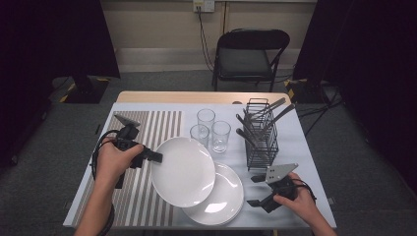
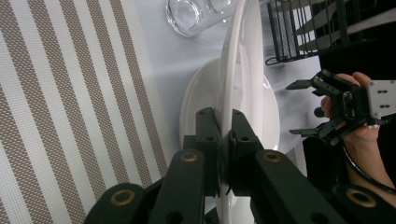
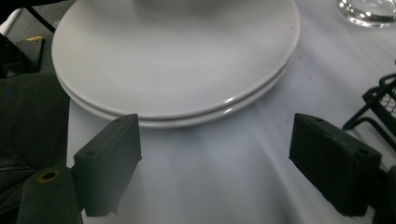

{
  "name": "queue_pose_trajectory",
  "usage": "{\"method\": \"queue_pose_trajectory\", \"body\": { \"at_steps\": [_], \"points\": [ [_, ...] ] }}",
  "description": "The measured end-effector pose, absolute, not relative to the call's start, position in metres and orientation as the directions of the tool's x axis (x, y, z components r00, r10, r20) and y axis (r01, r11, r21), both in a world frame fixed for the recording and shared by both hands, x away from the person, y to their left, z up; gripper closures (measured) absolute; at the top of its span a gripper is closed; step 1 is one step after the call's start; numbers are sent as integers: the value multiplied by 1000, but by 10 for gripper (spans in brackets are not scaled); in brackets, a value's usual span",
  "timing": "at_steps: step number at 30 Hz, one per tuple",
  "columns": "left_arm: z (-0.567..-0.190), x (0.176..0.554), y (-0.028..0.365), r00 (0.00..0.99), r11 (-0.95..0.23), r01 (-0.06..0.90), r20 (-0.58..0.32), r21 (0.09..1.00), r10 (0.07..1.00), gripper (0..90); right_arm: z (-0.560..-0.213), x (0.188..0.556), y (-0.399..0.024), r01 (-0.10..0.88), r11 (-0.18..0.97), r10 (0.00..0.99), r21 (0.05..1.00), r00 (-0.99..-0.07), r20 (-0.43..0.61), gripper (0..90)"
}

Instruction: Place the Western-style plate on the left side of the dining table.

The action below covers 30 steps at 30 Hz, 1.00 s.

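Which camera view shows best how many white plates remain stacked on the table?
The right gripper view: the stacked white plates show two rims. The high view and the left gripper view show them half hidden behind the lifted plate.

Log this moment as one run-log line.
left gripper: shut on top plate rim | right gripper: open, holds nothing | plate stack: on table | glasses: untouched

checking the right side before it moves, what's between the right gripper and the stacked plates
Only bare white tablecloth, seen in the right gripper view between the open right gripper and the stacked plates.
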<state>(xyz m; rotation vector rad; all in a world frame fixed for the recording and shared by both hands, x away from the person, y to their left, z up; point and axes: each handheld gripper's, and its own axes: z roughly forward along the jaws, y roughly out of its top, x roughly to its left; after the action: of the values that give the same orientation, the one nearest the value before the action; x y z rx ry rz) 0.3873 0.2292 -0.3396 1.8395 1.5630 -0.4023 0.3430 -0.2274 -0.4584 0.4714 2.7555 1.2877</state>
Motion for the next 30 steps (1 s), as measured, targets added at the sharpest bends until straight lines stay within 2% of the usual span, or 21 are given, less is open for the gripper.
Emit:
{"method": "queue_pose_trajectory", "body": {
  "at_steps": [2, 19, 30],
  "points": [
    [-340, 387, 232, 225, -41, 956, -639, 291, 735, 857, -464, 344, -229, 291, 627, 337, 723, -938, 85, 165],
    [-334, 392, 251, 196, -7, 959, -639, 285, 744, 856, -475, 341, -242, 303, 631, 367, 714, -928, 70, 163],
    [-328, 390, 264, 179, 16, 956, -628, 292, 757, 856, -479, 336, -240, 252, 649, 348, 718, -937, 15, 130]
  ]
}}
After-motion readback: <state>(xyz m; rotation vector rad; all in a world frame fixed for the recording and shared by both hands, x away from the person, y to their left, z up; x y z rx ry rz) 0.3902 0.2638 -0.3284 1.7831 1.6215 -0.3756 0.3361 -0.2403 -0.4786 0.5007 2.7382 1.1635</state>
